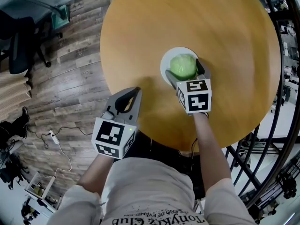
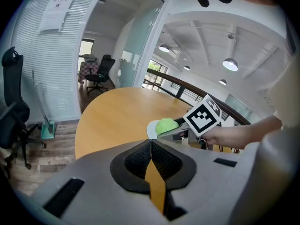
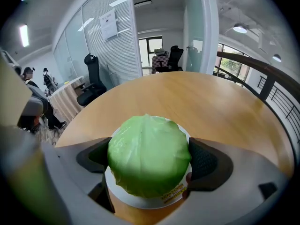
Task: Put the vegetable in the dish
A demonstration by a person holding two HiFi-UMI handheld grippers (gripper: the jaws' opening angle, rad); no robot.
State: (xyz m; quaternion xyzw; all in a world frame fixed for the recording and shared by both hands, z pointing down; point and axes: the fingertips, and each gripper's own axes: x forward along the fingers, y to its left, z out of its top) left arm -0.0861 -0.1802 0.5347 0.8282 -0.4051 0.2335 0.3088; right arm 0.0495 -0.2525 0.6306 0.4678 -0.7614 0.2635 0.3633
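While your right claw [image 1: 185, 75] is clamped on both sides of the round pale-green cabbage [image 1: 183, 66], it sits directly over the small white round dish [image 1: 165, 62] at mid-desk, so the release likely goes straight down. Your left claw [image 1: 134, 92] is closed and empty at the near left.

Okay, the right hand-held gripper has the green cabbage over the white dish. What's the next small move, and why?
Probably open the right hand-held gripper slowly to let go. Its jaws press the cabbage from both sides, and the cabbage sits centred over the white dish. Whether it touches the dish cannot be told, so a slow release seems safest.
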